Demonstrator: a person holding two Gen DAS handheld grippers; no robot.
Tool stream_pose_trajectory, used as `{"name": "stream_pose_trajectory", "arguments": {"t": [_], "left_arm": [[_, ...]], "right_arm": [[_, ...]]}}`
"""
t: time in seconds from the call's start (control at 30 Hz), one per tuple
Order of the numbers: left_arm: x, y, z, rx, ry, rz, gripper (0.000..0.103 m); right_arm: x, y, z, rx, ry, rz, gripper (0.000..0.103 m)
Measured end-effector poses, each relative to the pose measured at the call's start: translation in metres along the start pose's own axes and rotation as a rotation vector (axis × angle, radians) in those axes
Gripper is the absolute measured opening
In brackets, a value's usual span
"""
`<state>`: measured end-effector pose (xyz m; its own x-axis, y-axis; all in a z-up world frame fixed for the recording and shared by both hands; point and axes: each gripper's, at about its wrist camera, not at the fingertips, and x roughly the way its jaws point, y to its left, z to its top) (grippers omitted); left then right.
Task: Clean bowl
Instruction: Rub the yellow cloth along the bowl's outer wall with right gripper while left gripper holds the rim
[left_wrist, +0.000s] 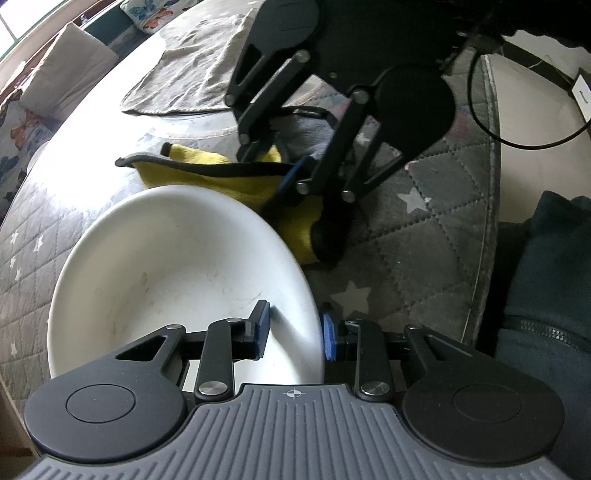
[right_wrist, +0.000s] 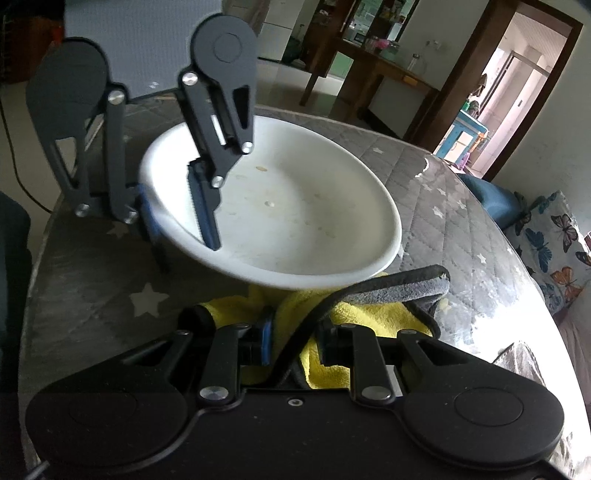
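A white bowl (left_wrist: 177, 266) (right_wrist: 295, 206) with faint smears and specks inside sits tilted on the quilted table cover, its far rim over a yellow cloth. My left gripper (left_wrist: 295, 332) (right_wrist: 184, 251) straddles the near rim, one blue pad inside and one outside, shut on the bowl. The yellow cloth (left_wrist: 184, 173) (right_wrist: 351, 310) has a grey side and black edging and lies bunched beside the bowl. In the left wrist view my right gripper (left_wrist: 306, 221) reaches down into that cloth. In its own view my right gripper (right_wrist: 295, 343) has its fingers closed on the folds.
A grey quilted cover with white stars (left_wrist: 424, 229) drapes the round table. A crumpled grey towel (left_wrist: 192, 70) lies at the far side. A person's dark clothing (left_wrist: 546, 295) is at the right edge, with a black cable (left_wrist: 480, 110) nearby. Butterfly-print cushions (right_wrist: 554, 236) lie beyond the table.
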<state>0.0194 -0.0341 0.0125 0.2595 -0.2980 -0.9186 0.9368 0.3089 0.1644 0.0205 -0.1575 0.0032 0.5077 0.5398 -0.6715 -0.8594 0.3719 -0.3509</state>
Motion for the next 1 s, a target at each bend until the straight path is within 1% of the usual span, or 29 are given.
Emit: {"name": "stream_pose_trajectory", "arguments": {"t": [0.13, 0.5, 0.77, 1.0], "left_arm": [[-0.005, 0.004, 0.0, 0.002, -0.001, -0.002, 0.03], [-0.004, 0.004, 0.002, -0.002, 0.001, -0.003, 0.03], [-0.003, 0.01, 0.007, -0.066, 0.013, -0.01, 0.03], [0.001, 0.016, 0.02, -0.116, 0.005, -0.002, 0.032]], "right_arm": [[0.006, -0.009, 0.002, -0.005, 0.0, -0.007, 0.024], [0.023, -0.032, 0.008, -0.019, -0.001, -0.028, 0.024], [0.036, -0.05, 0.012, -0.028, -0.001, -0.043, 0.025], [0.026, -0.029, 0.003, -0.022, 0.0, -0.04, 0.025]]}}
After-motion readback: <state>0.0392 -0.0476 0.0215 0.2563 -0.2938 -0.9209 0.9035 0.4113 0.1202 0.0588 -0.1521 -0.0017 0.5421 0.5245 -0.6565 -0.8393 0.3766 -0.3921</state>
